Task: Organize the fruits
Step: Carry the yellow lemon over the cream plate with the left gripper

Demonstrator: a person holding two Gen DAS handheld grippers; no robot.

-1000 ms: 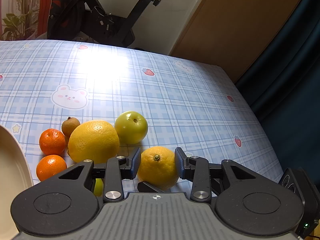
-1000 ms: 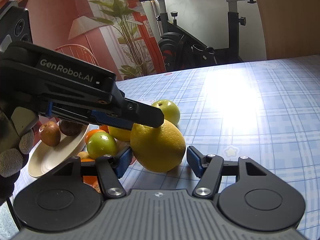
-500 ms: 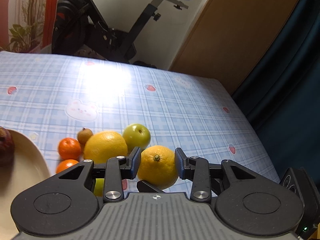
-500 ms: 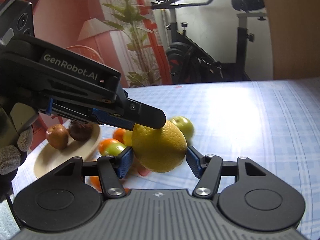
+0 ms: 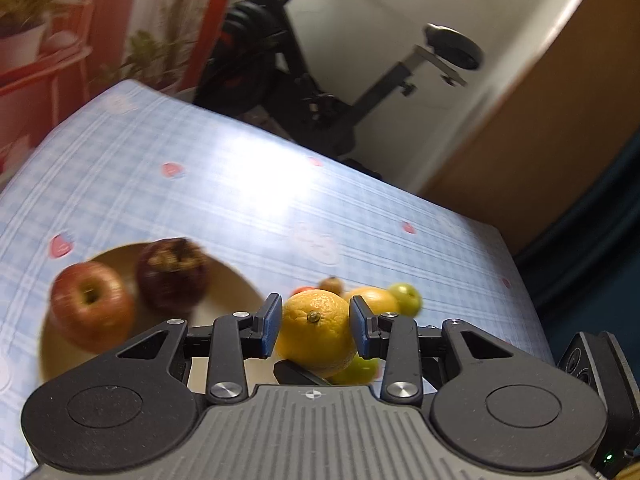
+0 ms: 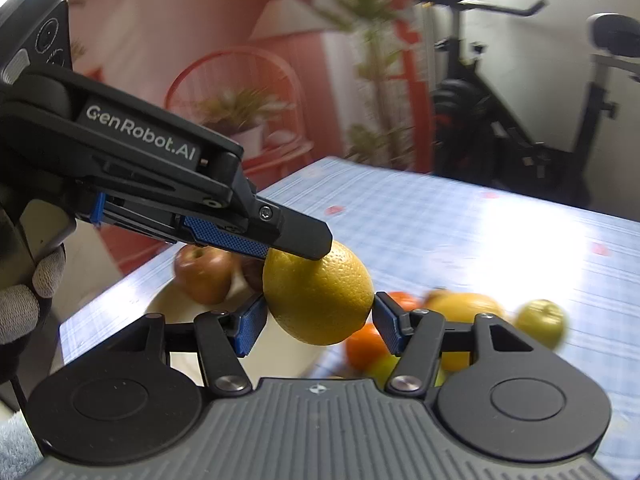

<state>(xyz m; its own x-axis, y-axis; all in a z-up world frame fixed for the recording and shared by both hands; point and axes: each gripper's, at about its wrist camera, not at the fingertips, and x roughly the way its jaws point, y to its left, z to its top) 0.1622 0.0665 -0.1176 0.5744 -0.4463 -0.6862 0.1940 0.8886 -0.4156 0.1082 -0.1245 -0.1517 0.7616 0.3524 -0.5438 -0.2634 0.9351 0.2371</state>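
Both tongs had lifted one yellow citrus (image 6: 318,294) off the tabletop (image 5: 224,184) and carried it left toward the plate (image 5: 240,292). The left tongs (image 5: 316,326) and right tongs (image 6: 318,320) clenched it together, above the plate's near edge; release looked next.

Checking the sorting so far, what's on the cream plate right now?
A red apple and a dark reddish fruit sit on the plate; its near side is hidden behind the left gripper.
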